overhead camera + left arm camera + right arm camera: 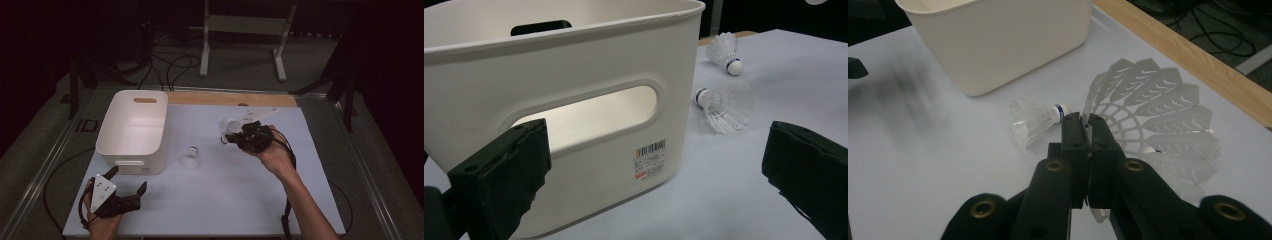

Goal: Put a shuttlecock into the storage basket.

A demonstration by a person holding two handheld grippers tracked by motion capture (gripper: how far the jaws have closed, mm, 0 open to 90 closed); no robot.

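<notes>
carefully: right tongs (1083, 122) pinch a shuttlecock (1158, 112) by its feather skirt, just above the desk (240, 200).
keep the grip light, lift clear and carry it over the bin (132, 127); left tongs (127, 182) gape wide near the bin, 1 more shuttlecock beside it.

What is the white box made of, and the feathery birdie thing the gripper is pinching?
The white box looks like smooth moulded plastic: rounded rim, cut-out handle, slight sheen. The shuttlecock shut in the right gripper seems to have a thin see-through plastic skirt with moulded ribs, though real feathers can't be fully ruled out.
</notes>
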